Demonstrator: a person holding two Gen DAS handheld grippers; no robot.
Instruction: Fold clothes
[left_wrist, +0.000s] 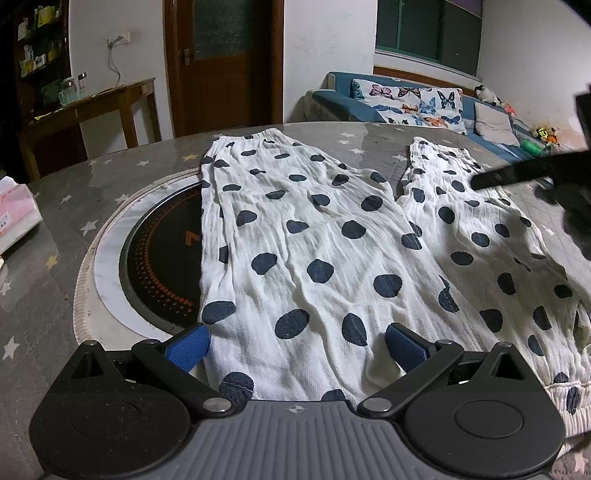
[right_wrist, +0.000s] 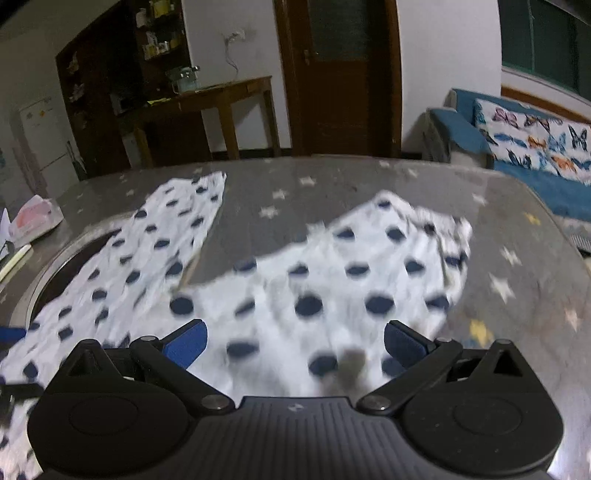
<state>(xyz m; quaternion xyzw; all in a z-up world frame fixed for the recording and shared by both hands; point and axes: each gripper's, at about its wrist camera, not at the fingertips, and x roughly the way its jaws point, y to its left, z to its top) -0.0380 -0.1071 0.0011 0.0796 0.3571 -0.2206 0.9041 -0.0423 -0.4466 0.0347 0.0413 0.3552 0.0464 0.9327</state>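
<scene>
Nearest in the left wrist view, the left gripper (left_wrist: 297, 345) has its blue-padded fingers (left_wrist: 188, 347) spread wide, holding nothing; they sit low over the near end of a pair of white crinkled cotton trousers with navy polka dots (left_wrist: 314, 236). The cloth runs between the two pads, though whether the pads touch it cannot be told. In the right wrist view, the right gripper (right_wrist: 295, 343) is likewise spread wide and empty, above the same trousers (right_wrist: 332, 295); this view is blurred.

The trousers lie flat on a grey table covering printed with pale stars (left_wrist: 55, 206), their two legs fanning apart toward the table's far edge, with a wedge of bare covering between them. The elastic waistband bunches at the near right. The left leg drapes over the right part of a round black induction hob with orange dotted markings (left_wrist: 162, 266), set in a pale ring in the table. The right gripper shows as a dark blurred shape (left_wrist: 517, 177) over the right leg.

Near the table's left edge rests a pink and white tissue pack (left_wrist: 16, 214).

Beyond the table stand a brown wooden side table (left_wrist: 110, 99), a dark wooden door (left_wrist: 221, 66), and a blue sofa with a butterfly-print cover (left_wrist: 406, 99).
</scene>
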